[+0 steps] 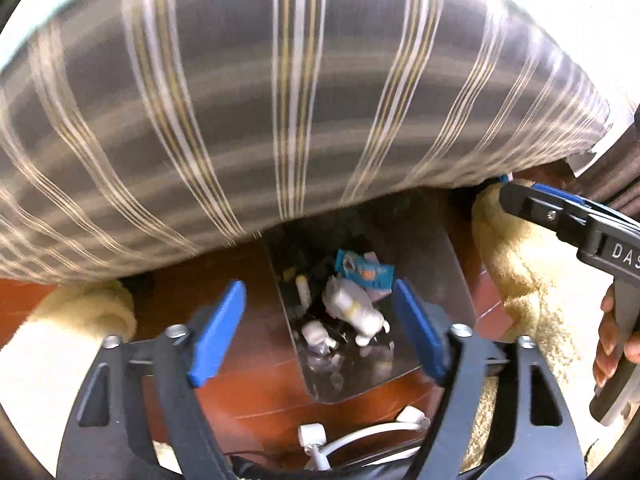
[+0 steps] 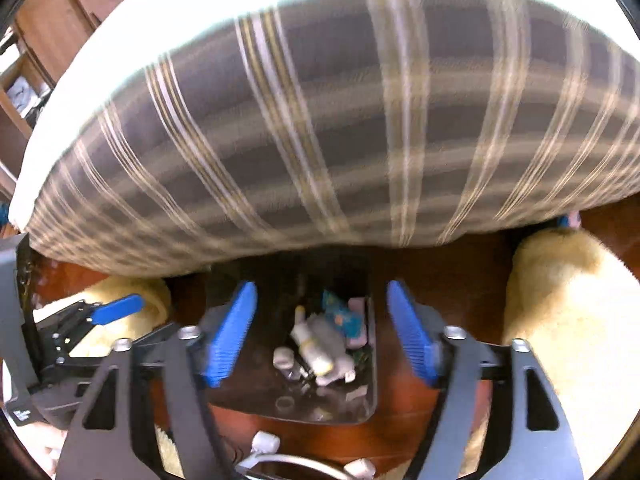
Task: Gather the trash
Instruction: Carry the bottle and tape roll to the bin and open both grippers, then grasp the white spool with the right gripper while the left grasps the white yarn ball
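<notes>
A metal bin was seen standing on the wooden floor at the foot of a striped bed cover, between two cream rugs. Trash was already lying inside it: a crumpled white wrapper, a blue packet and small pale bits.

The left hand-held gripper was held released, its blue pads spread wide and nothing caught between them. The right hand-held gripper was likewise released and empty.

In both wrist views the bin lay straight ahead and below, framed between the spread fingers. Its long axis was seen to run away from the grippers toward the bed. Neither hand could be judged clearly nearer.

No loose trash outside the bin could be made out in the blurred frames, so a further piece would probably have to be sought elsewhere.
</notes>
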Demonstrator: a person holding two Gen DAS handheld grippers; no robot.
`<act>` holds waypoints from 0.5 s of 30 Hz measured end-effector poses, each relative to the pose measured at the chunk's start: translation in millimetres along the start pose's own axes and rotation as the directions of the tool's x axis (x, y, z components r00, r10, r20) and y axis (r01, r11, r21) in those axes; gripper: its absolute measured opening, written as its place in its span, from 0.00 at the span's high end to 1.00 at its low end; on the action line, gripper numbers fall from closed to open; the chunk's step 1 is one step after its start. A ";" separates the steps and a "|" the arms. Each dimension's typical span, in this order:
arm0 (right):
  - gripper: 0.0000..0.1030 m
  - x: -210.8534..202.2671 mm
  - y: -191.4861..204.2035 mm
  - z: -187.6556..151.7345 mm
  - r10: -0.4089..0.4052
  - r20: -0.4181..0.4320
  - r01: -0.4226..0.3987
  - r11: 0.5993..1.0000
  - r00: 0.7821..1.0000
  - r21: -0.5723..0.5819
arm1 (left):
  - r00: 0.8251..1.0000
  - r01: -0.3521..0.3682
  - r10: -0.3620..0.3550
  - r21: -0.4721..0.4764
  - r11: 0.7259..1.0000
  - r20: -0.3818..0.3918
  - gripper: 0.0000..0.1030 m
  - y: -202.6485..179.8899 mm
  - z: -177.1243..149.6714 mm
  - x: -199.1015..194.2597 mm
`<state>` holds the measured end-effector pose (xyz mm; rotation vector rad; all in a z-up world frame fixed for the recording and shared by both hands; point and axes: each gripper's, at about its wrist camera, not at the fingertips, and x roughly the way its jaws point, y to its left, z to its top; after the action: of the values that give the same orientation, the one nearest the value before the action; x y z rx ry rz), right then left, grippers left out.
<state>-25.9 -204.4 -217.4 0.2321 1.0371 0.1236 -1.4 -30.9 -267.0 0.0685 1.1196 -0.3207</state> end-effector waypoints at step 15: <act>0.06 -97.8 21.7 94.6 0.065 0.241 -0.034 0.991 0.968 -0.131 | 0.971 -0.012 0.001 0.043 0.999 0.241 0.11 -0.7 67.0 -123.4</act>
<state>6.5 -216.4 -84.0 0.1540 0.7750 0.2004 8.0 -18.9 -127.4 0.0704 0.8716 -0.3384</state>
